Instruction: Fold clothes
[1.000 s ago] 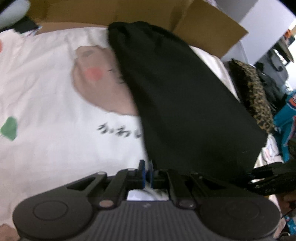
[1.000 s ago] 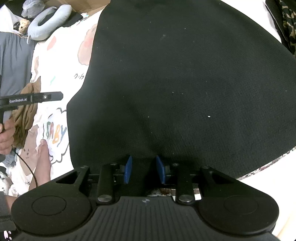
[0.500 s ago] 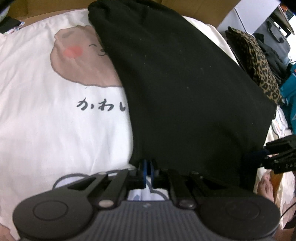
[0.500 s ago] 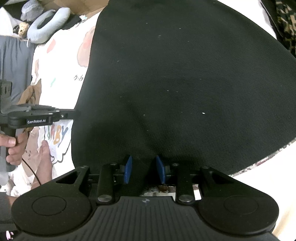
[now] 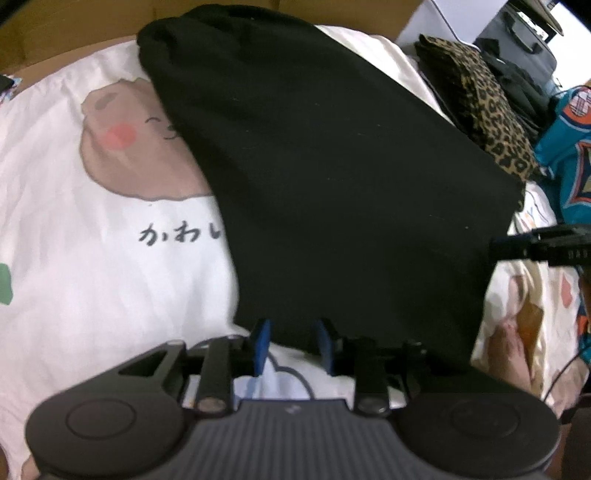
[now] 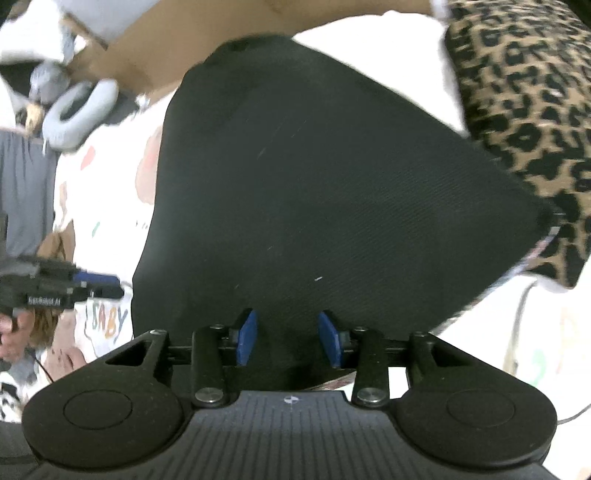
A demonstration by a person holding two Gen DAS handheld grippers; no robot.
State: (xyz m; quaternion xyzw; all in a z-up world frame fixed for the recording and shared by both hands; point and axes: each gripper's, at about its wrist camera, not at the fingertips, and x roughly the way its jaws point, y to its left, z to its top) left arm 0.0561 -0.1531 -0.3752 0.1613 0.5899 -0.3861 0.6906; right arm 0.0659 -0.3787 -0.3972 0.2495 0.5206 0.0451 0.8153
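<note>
1. Lying underneath: white sheet (image 5: 92,258) printed with a blushing brown cartoon face (image 5: 122,147) and dark script.
2. Sitting at the far right edge: folded leopard-print fabric (image 5: 487,110).
3. Standing along the back: brown cardboard (image 5: 74,29).
4. Resting far left: pale grey neck pillow (image 6: 79,110).

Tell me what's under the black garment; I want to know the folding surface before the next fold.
The black garment lies on a white printed sheet: a brown cartoon face and dark lettering run partly beneath its edge. Whatever else lies below its middle is covered and cannot be seen.
</note>
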